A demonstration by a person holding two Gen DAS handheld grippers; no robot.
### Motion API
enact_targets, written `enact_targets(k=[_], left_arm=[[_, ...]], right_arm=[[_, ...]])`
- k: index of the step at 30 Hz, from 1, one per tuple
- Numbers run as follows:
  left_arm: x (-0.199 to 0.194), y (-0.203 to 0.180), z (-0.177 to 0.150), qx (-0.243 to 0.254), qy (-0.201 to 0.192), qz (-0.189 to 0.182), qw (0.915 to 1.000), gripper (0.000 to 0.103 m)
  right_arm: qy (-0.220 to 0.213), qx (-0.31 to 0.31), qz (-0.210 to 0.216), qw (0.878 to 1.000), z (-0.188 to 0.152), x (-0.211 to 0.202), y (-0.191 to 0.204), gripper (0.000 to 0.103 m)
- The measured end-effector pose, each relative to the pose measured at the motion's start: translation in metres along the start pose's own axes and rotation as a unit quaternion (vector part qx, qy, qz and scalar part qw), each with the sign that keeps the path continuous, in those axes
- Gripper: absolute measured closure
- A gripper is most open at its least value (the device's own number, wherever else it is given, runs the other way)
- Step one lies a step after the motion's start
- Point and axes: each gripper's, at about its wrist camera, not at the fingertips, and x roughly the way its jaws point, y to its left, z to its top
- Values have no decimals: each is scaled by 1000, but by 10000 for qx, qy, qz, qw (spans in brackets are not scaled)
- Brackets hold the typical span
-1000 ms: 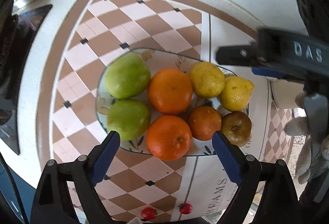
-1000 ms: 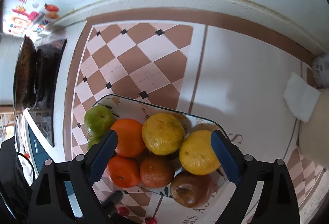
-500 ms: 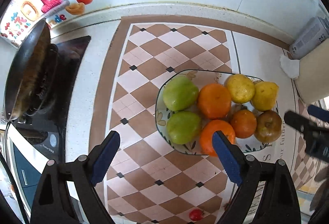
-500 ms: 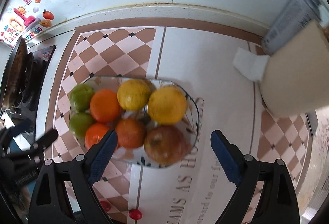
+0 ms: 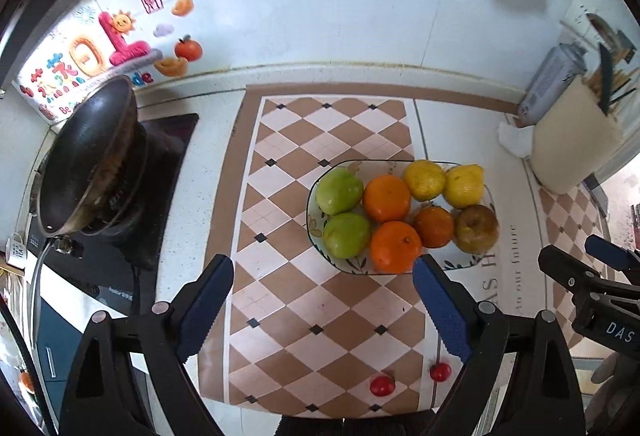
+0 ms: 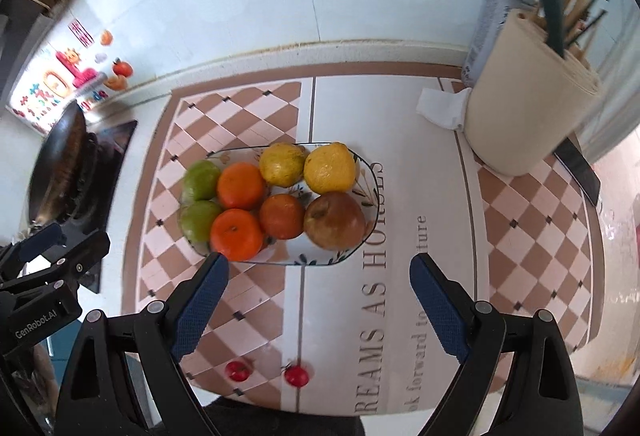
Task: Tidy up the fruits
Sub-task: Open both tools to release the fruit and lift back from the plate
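Both wide-open grippers, left gripper (image 5: 323, 299) and "DAS"-marked right gripper (image 6: 316, 296), retreated from fruit plate (image 6: 362, 236).

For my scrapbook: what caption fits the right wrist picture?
Open right gripper above a plate of neatly sorted fruit, two small red fruits loose on the mat.

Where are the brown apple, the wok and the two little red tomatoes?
Brown apple (image 6: 335, 220): right wrist view, middle of its skin.
Wok (image 5: 86, 151): left wrist view, dark inner bowl.
Tomatoes (image 6: 297, 375): right wrist view, the right-hand one, its middle.
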Motion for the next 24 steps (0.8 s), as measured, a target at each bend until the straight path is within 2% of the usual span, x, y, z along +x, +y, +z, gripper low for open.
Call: enact_targets(k=[12, 24], left_arm=[[-62, 11, -33, 63, -448, 85, 9989, 11], [-105, 5, -64, 18, -698, -171, 9974, 11]], right_arm=[[-487, -66, 47, 9988, -47, -80, 8, 9], [-917, -218, 95, 9955, -76, -142, 23, 9]])
